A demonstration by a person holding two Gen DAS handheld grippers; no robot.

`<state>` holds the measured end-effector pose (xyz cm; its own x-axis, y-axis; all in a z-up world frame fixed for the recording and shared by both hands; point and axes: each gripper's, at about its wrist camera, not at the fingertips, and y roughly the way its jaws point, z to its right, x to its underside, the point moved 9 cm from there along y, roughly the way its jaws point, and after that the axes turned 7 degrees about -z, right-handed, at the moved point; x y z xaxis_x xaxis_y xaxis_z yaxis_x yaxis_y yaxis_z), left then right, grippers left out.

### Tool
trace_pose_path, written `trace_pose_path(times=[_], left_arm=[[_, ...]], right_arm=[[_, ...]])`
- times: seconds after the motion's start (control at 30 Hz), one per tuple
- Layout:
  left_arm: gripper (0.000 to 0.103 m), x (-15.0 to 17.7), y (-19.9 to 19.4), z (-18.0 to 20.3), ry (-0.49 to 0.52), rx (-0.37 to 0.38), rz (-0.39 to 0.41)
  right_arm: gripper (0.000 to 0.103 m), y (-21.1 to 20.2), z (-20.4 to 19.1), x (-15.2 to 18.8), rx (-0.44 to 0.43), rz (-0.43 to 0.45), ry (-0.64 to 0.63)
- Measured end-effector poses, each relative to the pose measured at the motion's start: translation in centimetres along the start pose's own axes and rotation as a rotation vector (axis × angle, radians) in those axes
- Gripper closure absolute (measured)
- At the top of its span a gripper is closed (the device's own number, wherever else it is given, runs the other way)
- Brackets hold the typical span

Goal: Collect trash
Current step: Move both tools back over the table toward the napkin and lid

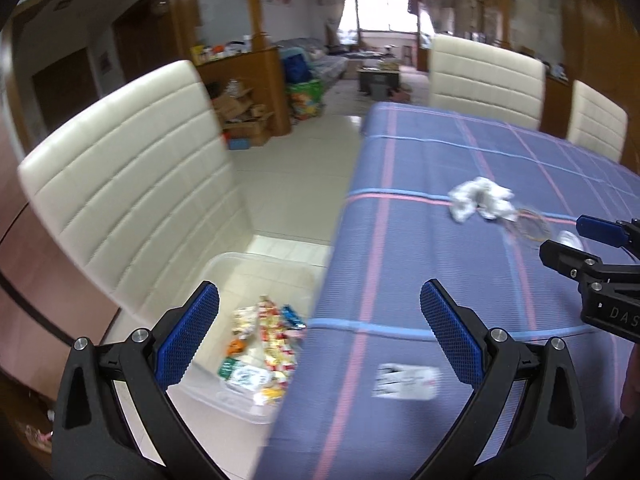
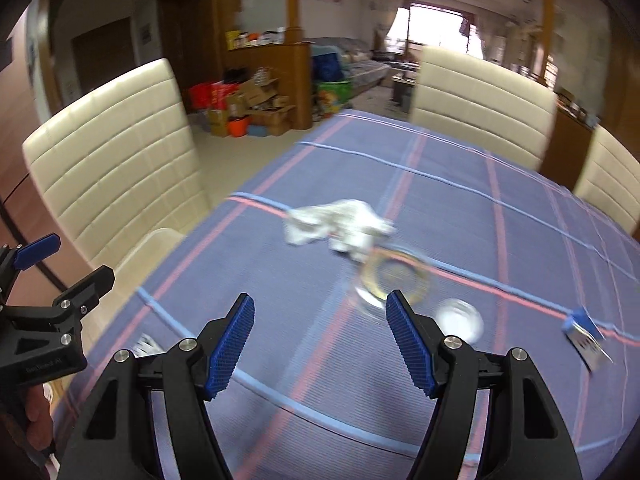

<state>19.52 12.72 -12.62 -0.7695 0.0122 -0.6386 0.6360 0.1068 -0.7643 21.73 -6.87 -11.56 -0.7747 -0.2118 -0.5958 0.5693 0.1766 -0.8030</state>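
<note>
**Two grippers spread wide, nothing held**

My left gripper (image 1: 320, 332) hangs over the worktop (image 1: 460, 152) edge, jaws released, with the clear bin (image 1: 224, 268) of wrappers (image 1: 268, 344) on the floor below it. A flat wrapper (image 1: 406, 380) lies just ahead between its jaws. My right gripper (image 2: 320, 332) is also released; the crumpled tissue (image 2: 340, 228) lies farther ahead, touching a tape roll (image 2: 396, 276).
</note>
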Motion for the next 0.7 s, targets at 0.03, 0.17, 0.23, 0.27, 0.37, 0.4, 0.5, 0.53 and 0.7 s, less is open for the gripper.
trace_pose_path(times=[0.03,0.17,0.23,0.27,0.37,0.4,0.5,0.53,0.7], left_arm=[[0.004,-0.3,0.2,1.4,0.018,0.020,-0.005],[0.004,-1.5,1.0,5.4,0.077,0.074,-0.015],[0.004,-2.3,1.6,7.4,0.104,0.101,-0.019],[0.004,-2.7,2.0,8.3,0.118,0.107,-0.019],[0.004,-3.9,3.0,10.4,0.155,0.126,-0.018],[0.004,-4.3,3.4,10.9,0.162,0.133,-0.022],[0.004,-5.6,5.0,12.6,0.187,0.152,-0.039],[0.004,-6.0,5.5,13.0,0.196,0.149,-0.042],[0.004,-8.0,8.5,14.6,0.214,0.152,-0.067]], right_arm=[[0.036,-0.2,1.2,0.4,0.010,-0.001,0.017],[0.036,-0.1,5.5,1.8,0.049,-0.018,0.071],[0.036,0.5,7.3,2.2,0.058,-0.035,0.103],[0.036,0.8,7.9,2.3,0.061,-0.039,0.113],[0.036,1.6,9.4,2.6,0.063,-0.049,0.140],[0.036,2.2,9.8,2.6,0.054,-0.059,0.150],[0.036,3.6,10.1,2.4,0.042,-0.079,0.157],[0.036,4.0,10.2,2.3,0.045,-0.081,0.155],[0.036,5.7,11.2,2.0,0.053,-0.098,0.175]])
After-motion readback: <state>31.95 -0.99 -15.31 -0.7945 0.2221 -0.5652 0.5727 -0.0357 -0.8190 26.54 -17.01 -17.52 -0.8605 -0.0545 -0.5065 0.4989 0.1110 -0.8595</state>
